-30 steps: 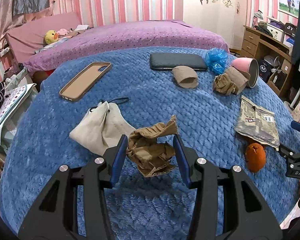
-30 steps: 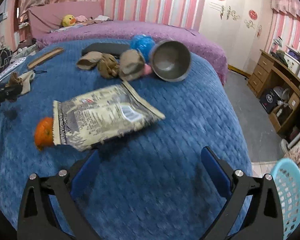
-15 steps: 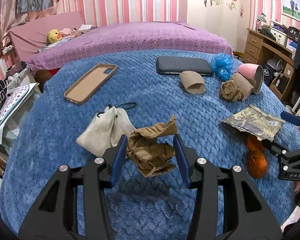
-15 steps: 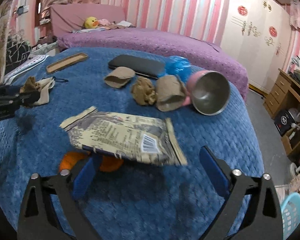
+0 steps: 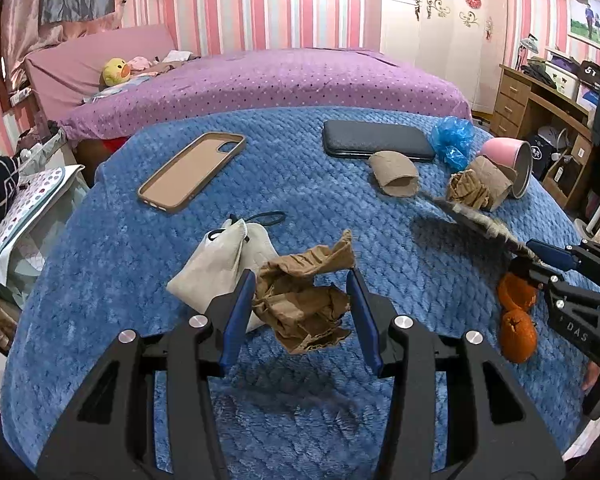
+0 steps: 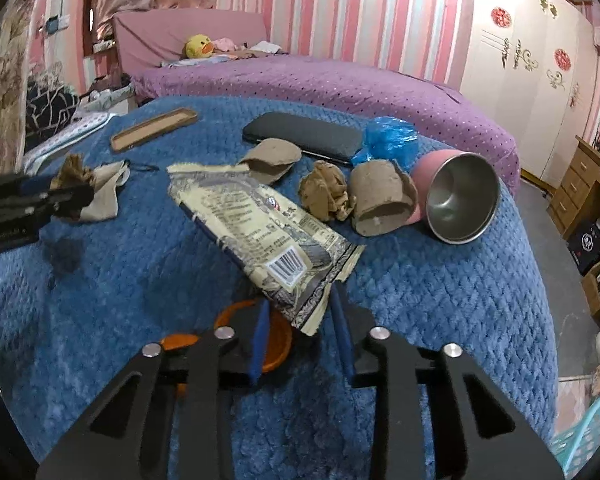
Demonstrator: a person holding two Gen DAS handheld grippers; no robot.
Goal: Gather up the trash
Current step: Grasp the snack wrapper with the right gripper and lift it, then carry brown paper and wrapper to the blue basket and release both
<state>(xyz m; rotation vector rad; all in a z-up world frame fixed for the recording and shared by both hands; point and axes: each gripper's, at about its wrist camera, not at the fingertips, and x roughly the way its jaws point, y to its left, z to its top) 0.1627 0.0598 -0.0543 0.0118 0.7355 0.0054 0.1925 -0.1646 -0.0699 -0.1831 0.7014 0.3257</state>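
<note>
Trash, left: my left gripper (image 5: 300, 312) clamps crumpled brown paper (image 5: 302, 306), lifted above the blue blanket (image 5: 112, 280).
Trash, right: my right gripper (image 6: 300, 330) pinches the snack wrapper (image 6: 260, 232), raised over orange peel (image 6: 280, 340).

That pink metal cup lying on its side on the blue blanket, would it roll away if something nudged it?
Probably a little. The pink cup lies on its side, so its round wall could roll, likely curving since the mouth looks wider than the base. The plush blue blanket and the cardboard tube against it would likely stop it quickly. It looks rigid, unlikely to dent.
</note>
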